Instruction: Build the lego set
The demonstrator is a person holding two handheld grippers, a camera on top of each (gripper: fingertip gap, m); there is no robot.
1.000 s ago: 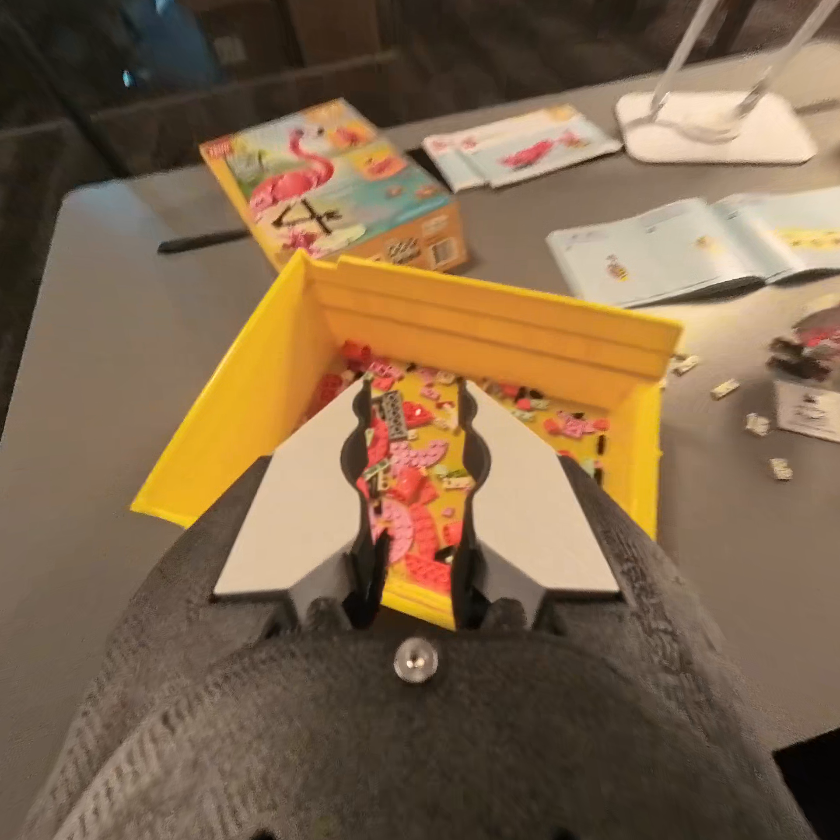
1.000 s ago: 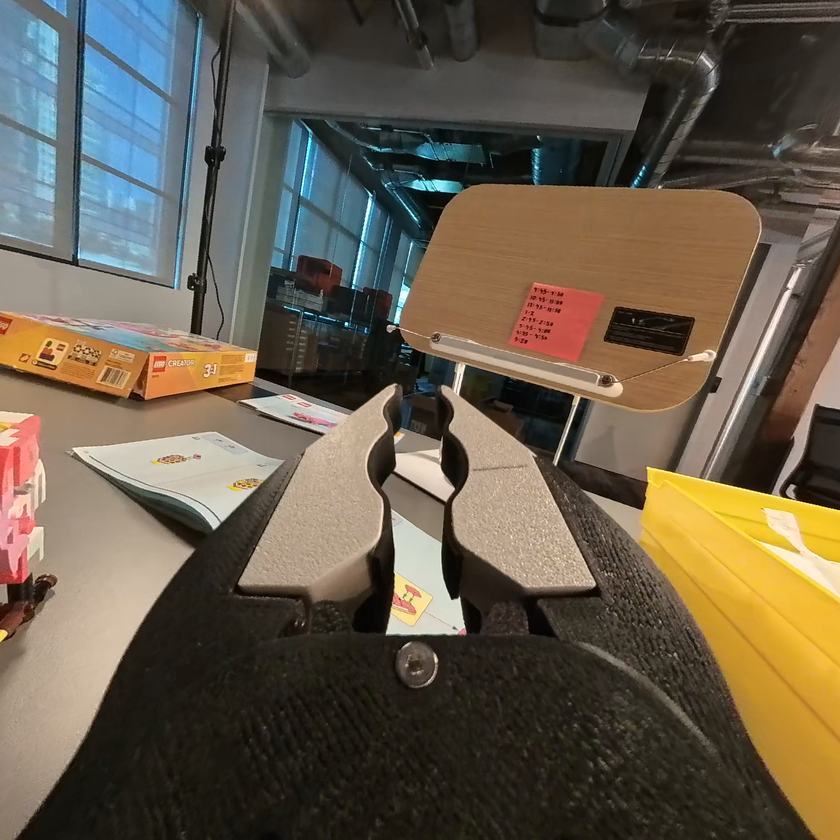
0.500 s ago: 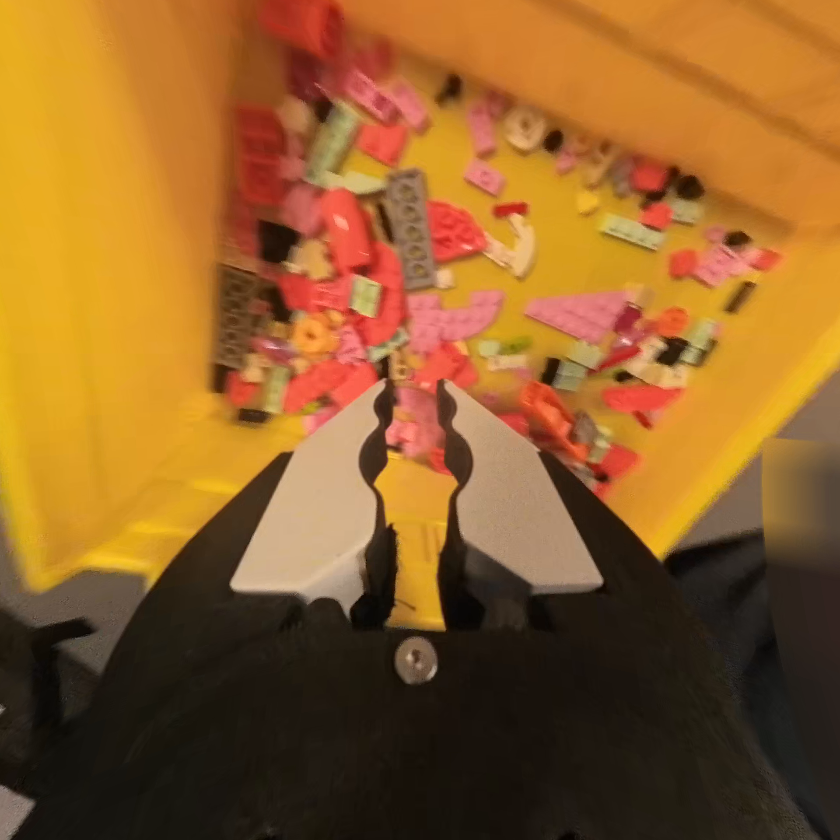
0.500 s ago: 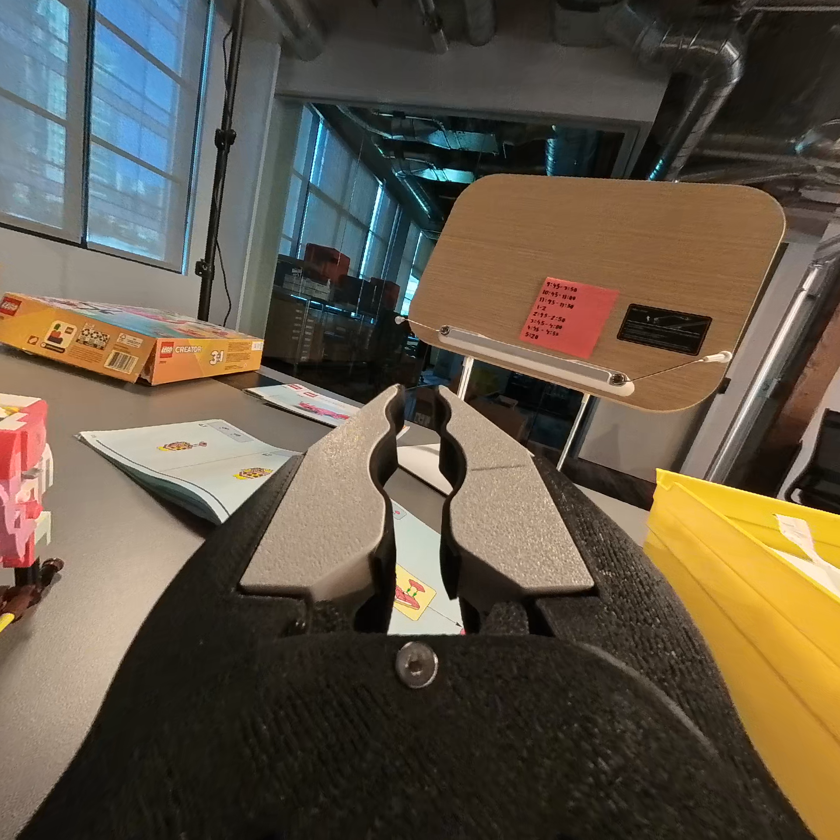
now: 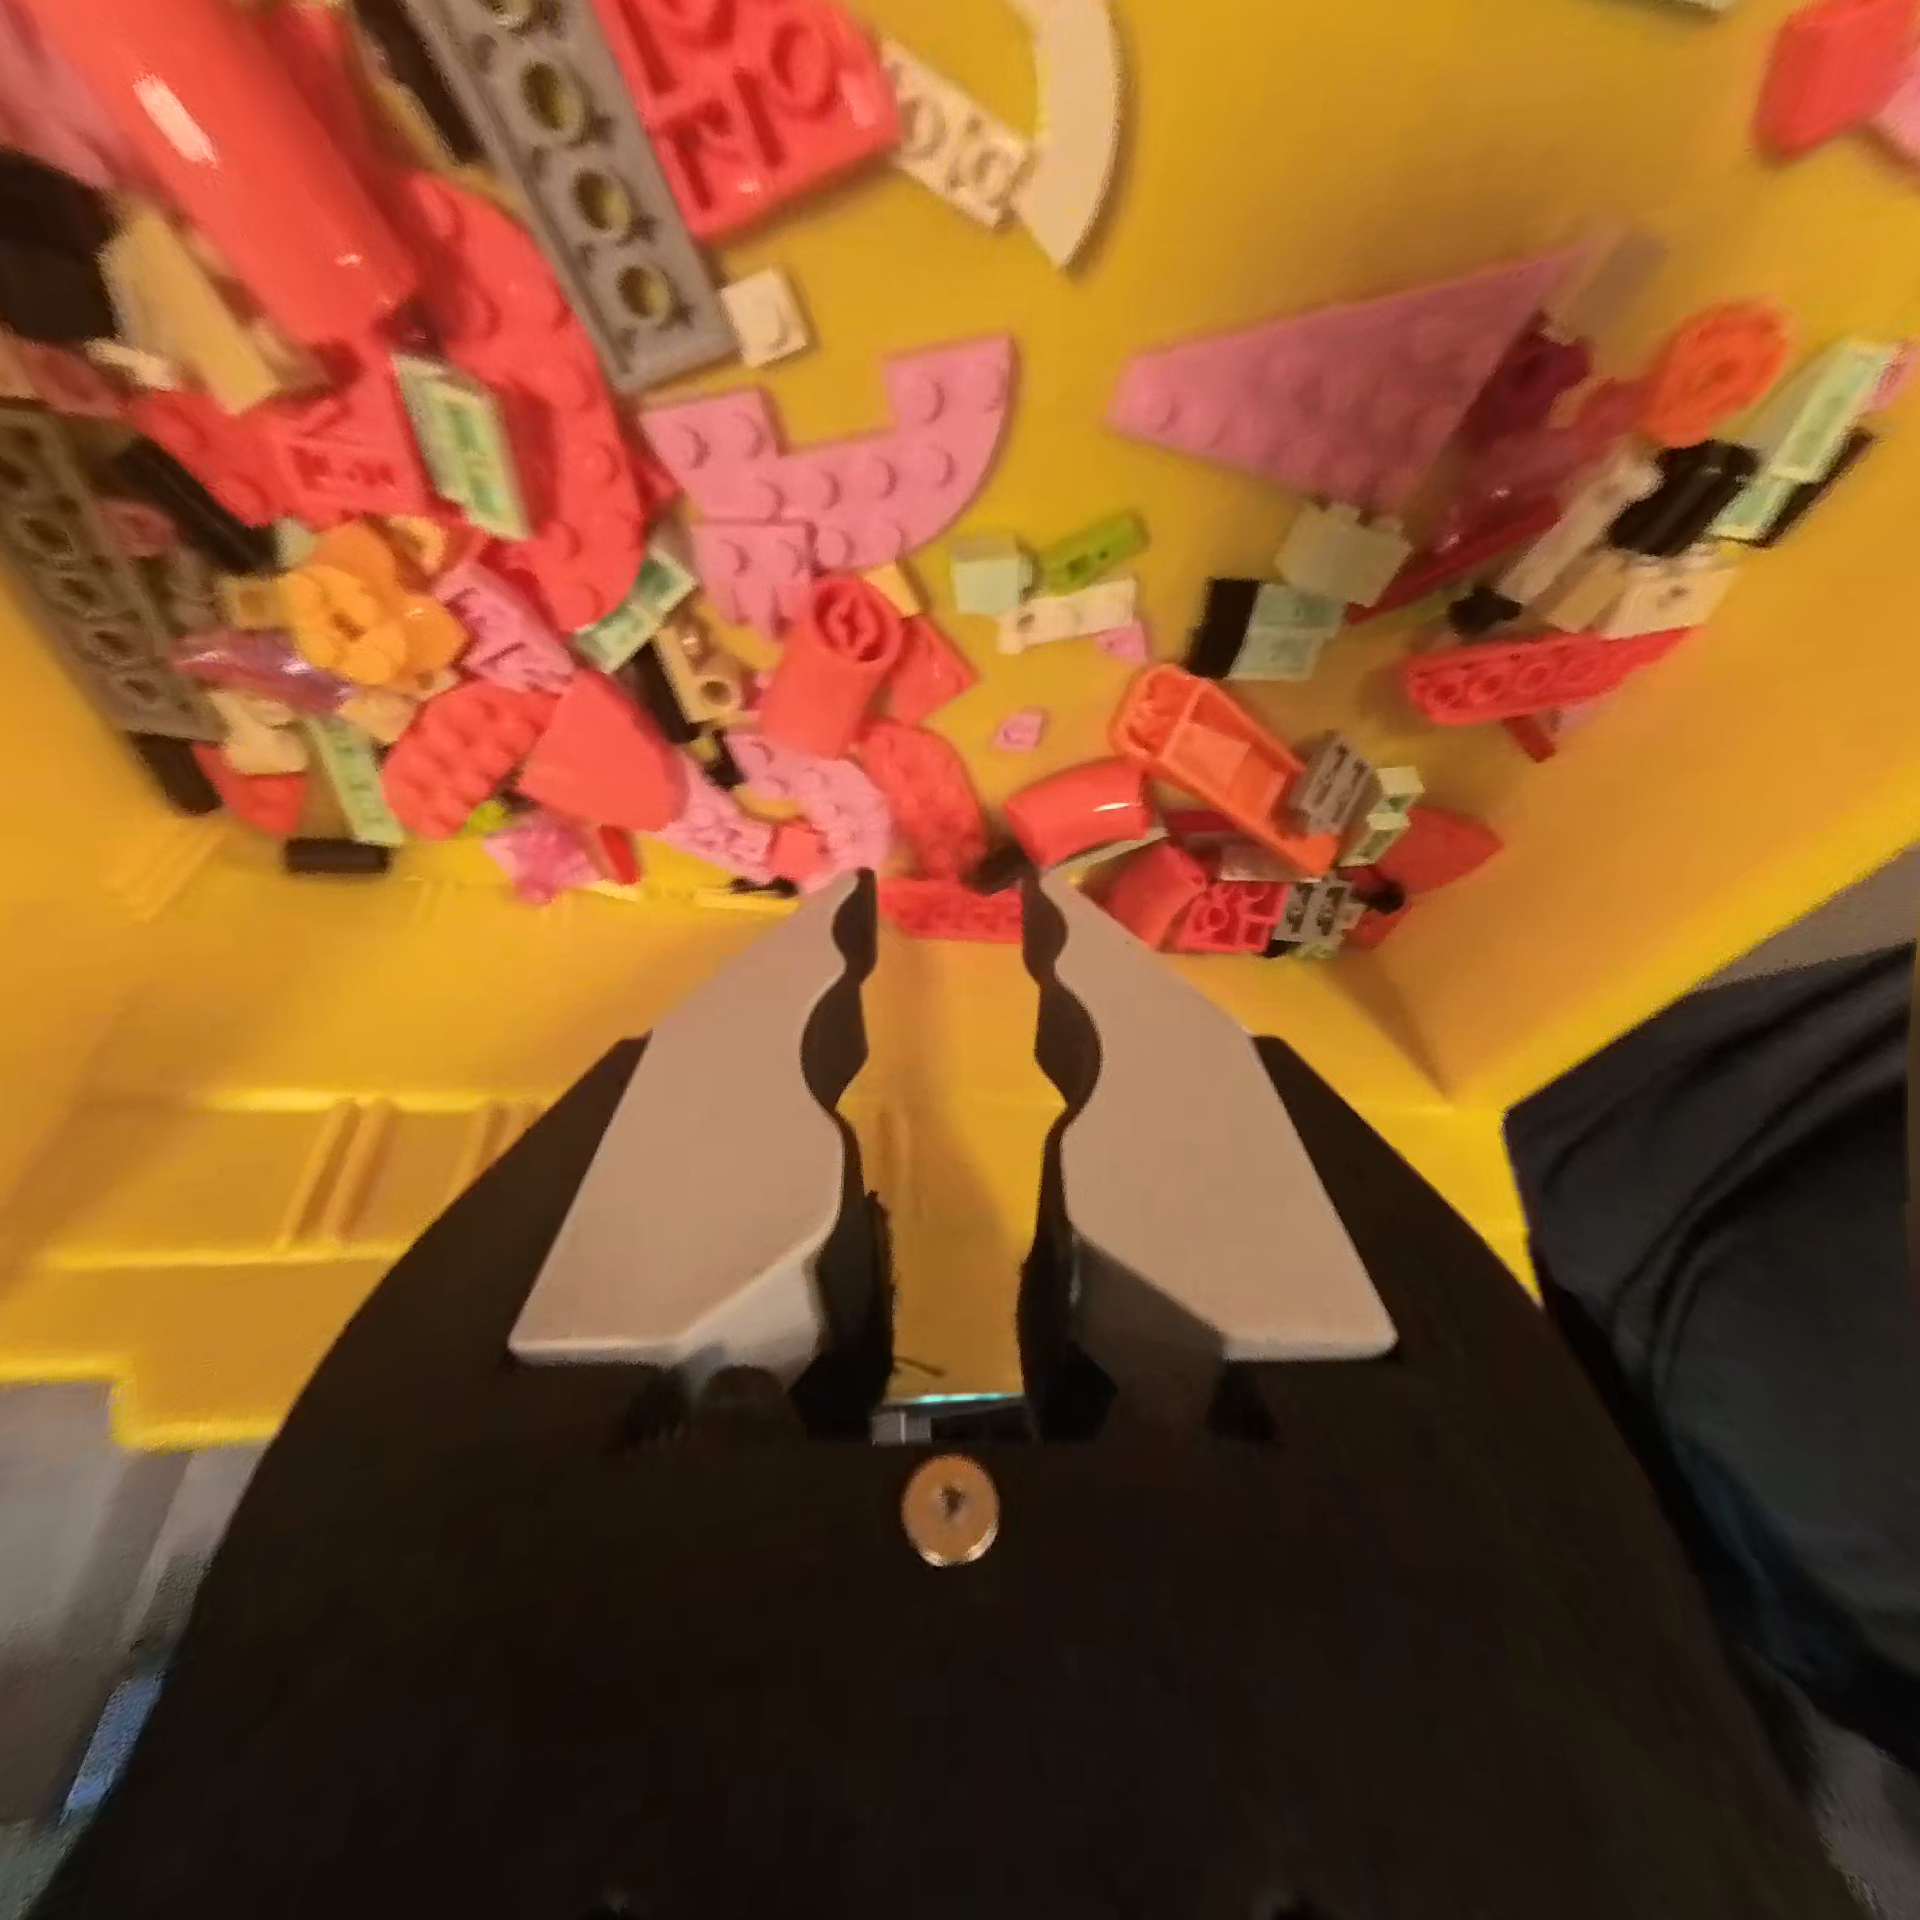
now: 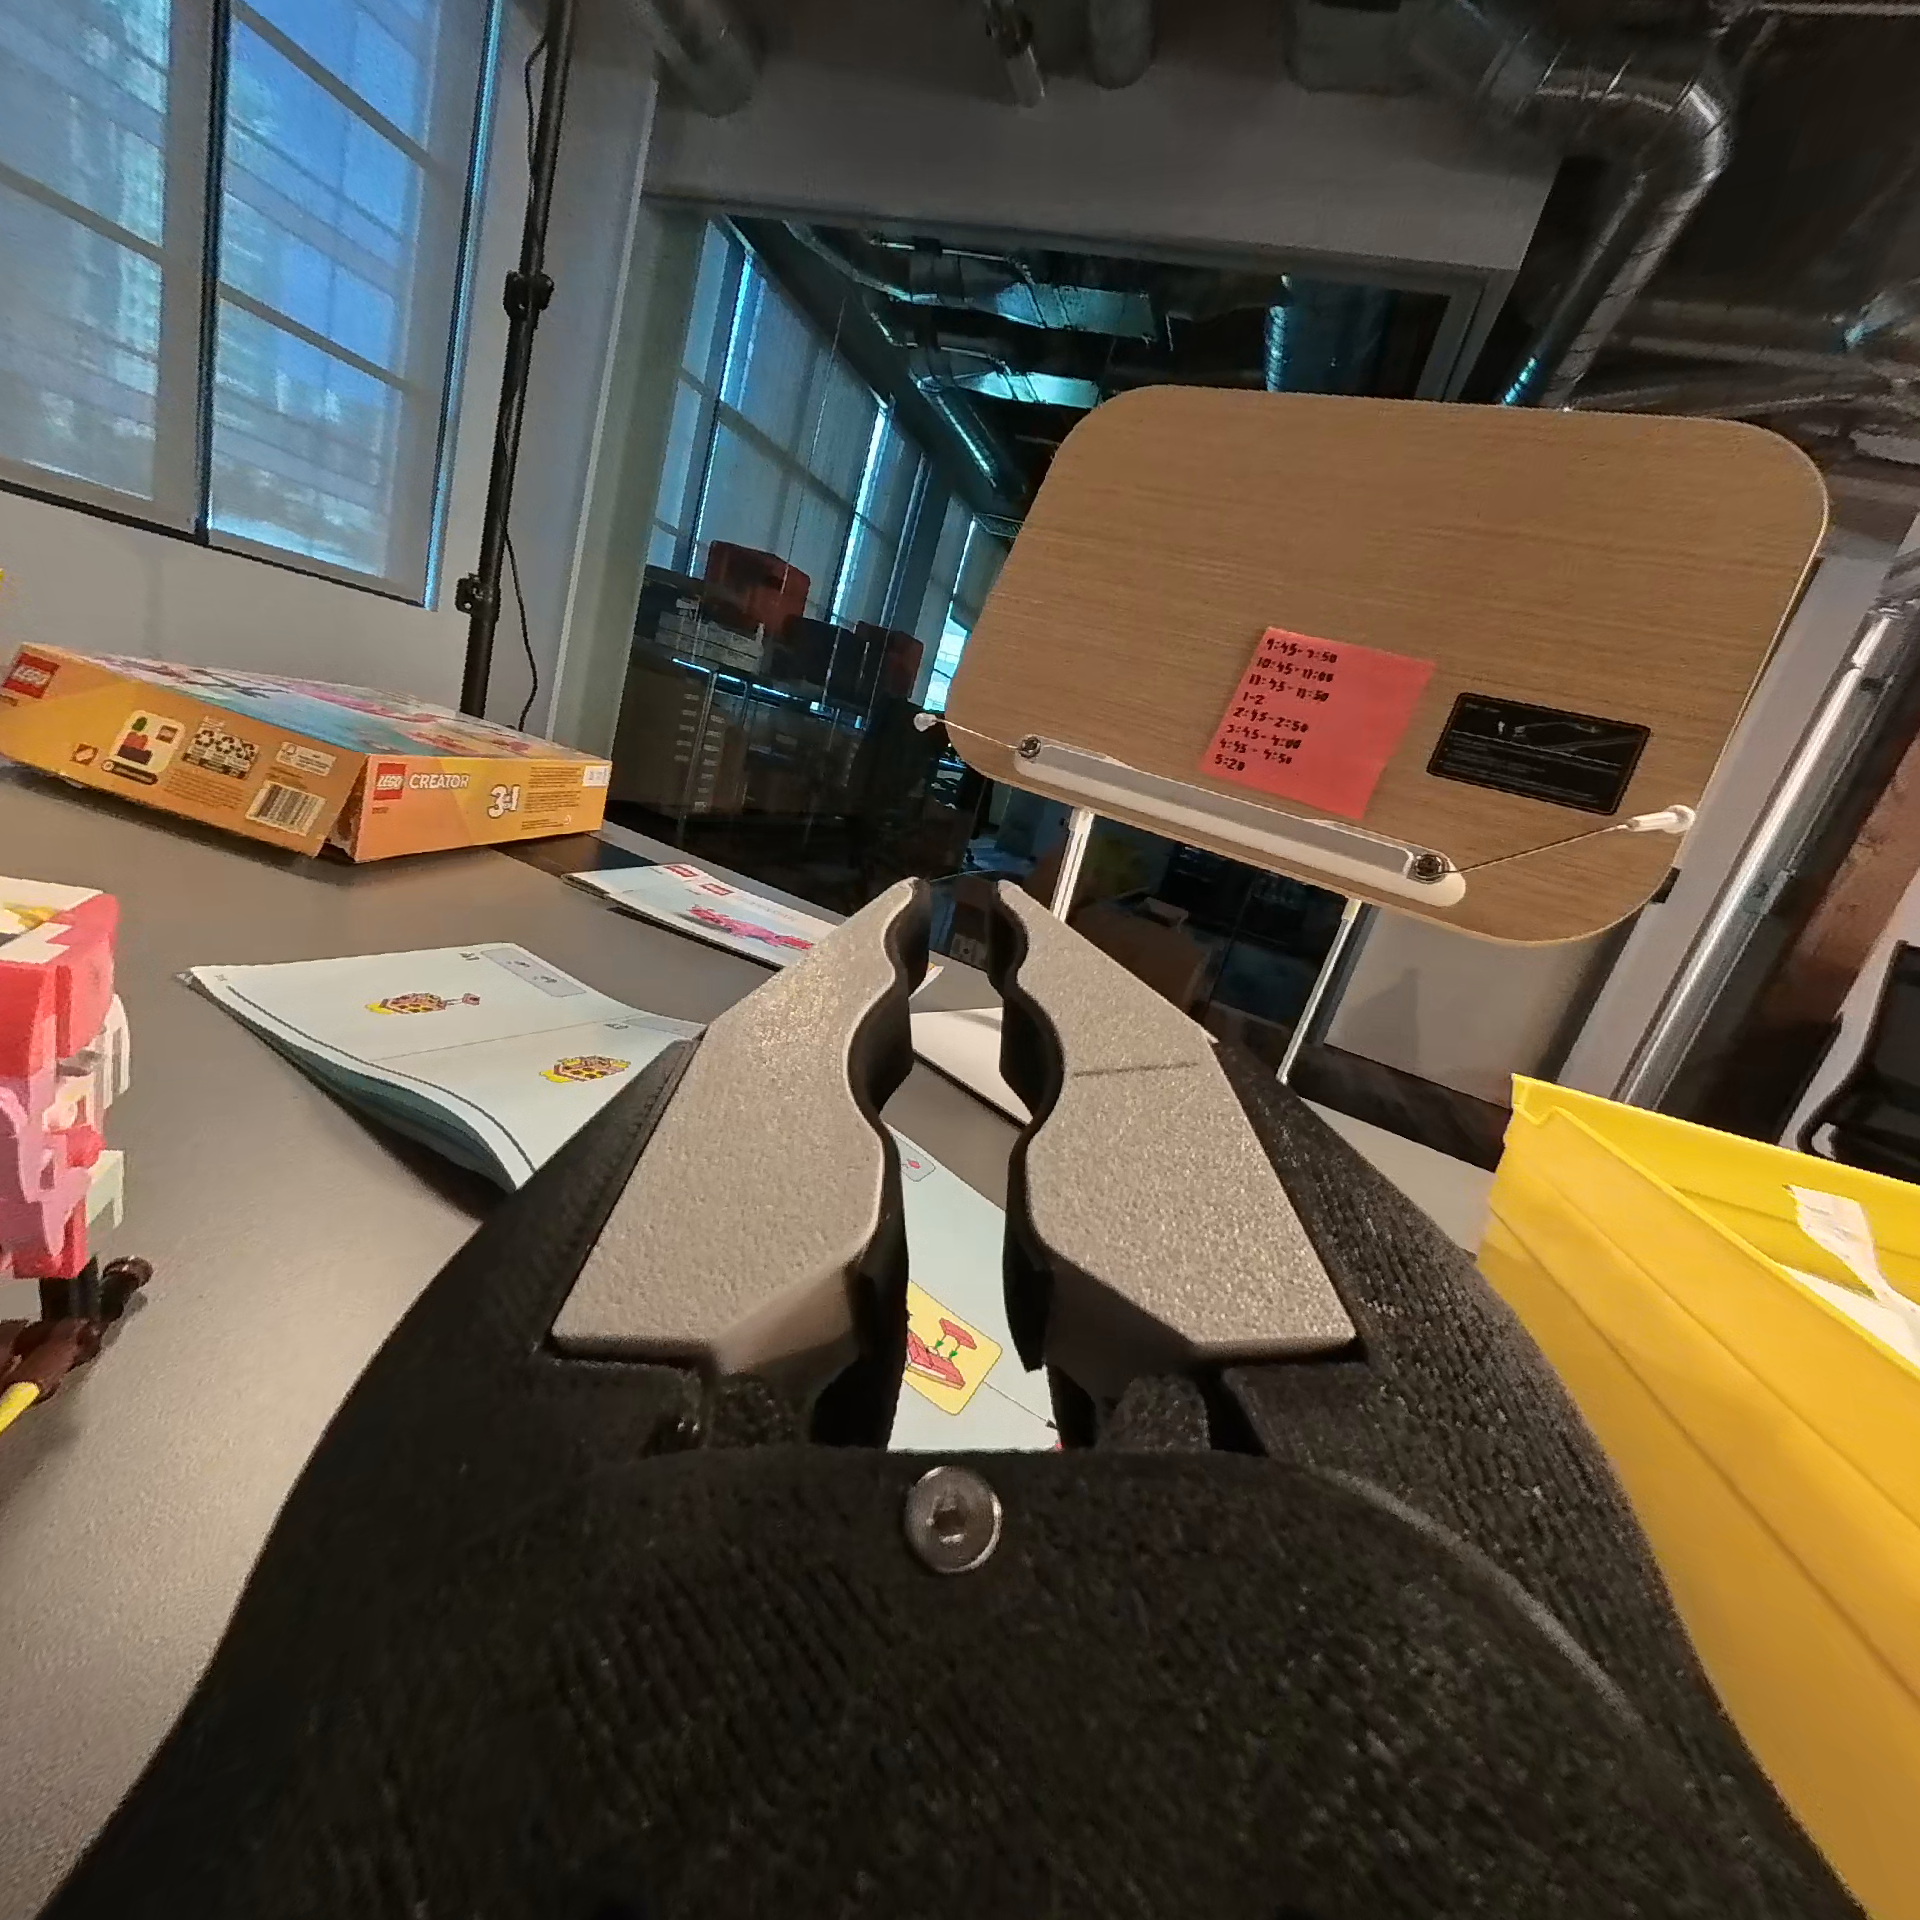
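Note:
My left gripper (image 5: 951,883) is open and empty, low inside the yellow bin (image 5: 312,987). Its fingertips (image 5: 1049,894) stand either side of a flat coral plate (image 5: 951,912) at the near edge of a pile of loose bricks, without pressing on it. A curved coral brick (image 5: 1081,816) and an orange piece (image 5: 1216,758) lie just right of the tips, and a pink rounded plate (image 5: 831,488) lies farther in. My right gripper (image 6: 956,894) hovers above the grey table (image 6: 260,1299) with its fingers slightly apart and nothing between them.
In the right wrist view an open instruction booklet (image 6: 436,1039) lies ahead, a toy box (image 6: 312,758) at the far left, a pink-red built model (image 6: 52,1081) at the left edge, a wooden book stand (image 6: 1403,644) behind, and the yellow bin (image 6: 1714,1351) to the right. The grippers' ends are close to 50 cm from one another. To the orange piece (image 5: 1216,758): left tips about 4 cm, right tips about 45 cm.
My left gripper dropped from above the bin down close to the bricks; its jaws narrowed, then widened again, with nothing taken. My right gripper barely moved and its jaws narrowed a little.

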